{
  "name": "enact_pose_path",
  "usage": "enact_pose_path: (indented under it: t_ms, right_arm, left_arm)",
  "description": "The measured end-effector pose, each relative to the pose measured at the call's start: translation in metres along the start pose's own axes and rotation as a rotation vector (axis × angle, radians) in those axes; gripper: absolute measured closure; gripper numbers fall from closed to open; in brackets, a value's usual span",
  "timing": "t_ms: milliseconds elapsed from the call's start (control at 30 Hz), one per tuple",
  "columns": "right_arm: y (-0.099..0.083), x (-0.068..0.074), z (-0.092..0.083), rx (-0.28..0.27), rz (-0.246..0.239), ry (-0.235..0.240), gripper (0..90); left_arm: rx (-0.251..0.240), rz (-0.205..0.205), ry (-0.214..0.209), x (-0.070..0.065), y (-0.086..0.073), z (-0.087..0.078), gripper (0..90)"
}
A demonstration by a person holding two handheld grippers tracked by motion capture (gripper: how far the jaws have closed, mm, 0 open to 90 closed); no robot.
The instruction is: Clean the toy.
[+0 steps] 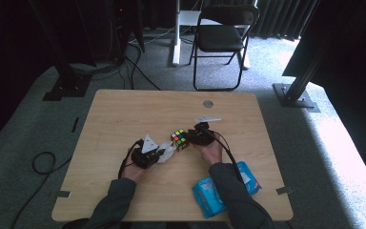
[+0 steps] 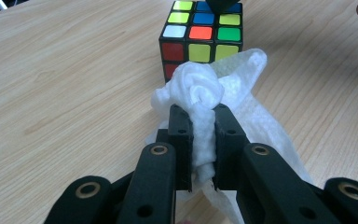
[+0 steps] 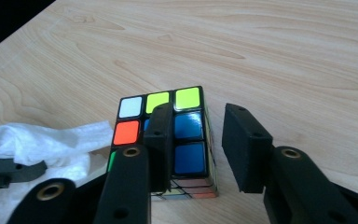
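— So, where are my hands sitting right now?

— Both forearms come in from the near edge of the tabletop. I've got the left claw low and pointing at the cube, clamped on a bunched white wipe; the wad bulges out past the jaw tips and nearly touches the cube's near face.

— And the right one?

— My right claw reaches the cube from the other side, with the hand behind it. One jaw lies over the cube's top and blue side, the other stands clear beside it with a gap showing, so it's apart, not gripping.

— Room to move?

— Plenty. The cube sits near the middle of the tabletop, with bare wood all the way to the far edge and out to the left. A blue packet lies by the near edge, partly under my right sleeve, well clear of the cube.
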State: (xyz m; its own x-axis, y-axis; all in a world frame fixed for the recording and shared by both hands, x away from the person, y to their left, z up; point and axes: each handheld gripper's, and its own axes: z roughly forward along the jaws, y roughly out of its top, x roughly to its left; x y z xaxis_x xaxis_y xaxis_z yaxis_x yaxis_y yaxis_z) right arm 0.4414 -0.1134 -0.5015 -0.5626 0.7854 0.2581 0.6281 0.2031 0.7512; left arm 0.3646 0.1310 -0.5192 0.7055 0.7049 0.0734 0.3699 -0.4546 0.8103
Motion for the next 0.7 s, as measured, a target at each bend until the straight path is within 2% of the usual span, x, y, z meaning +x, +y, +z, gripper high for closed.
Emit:
enact_pose_path:
  t_ms: [167, 400, 633, 700]
  right_arm:
    - [0.000, 0.000, 0.000, 0.003, 0.016, 0.015, 71.1]
    - [0.000, -0.006, 0.000, 0.005, 0.084, 0.042, 70.8]
    - [-0.001, -0.013, -0.001, -0.003, 0.148, 0.049, 70.8]
    - [-0.002, -0.017, -0.002, -0.008, 0.183, 0.057, 70.8]
  left_arm:
    - [0.002, 0.001, -0.001, -0.001, 0.000, 0.001, 80.8]
    - [0.004, 0.004, -0.002, 0.000, 0.000, 0.001, 80.8]
    - [0.001, 0.001, -0.001, 0.000, 0.000, 0.000, 80.8]
    - [0.001, 0.001, -0.001, 0.000, 0.000, 0.000, 80.8]
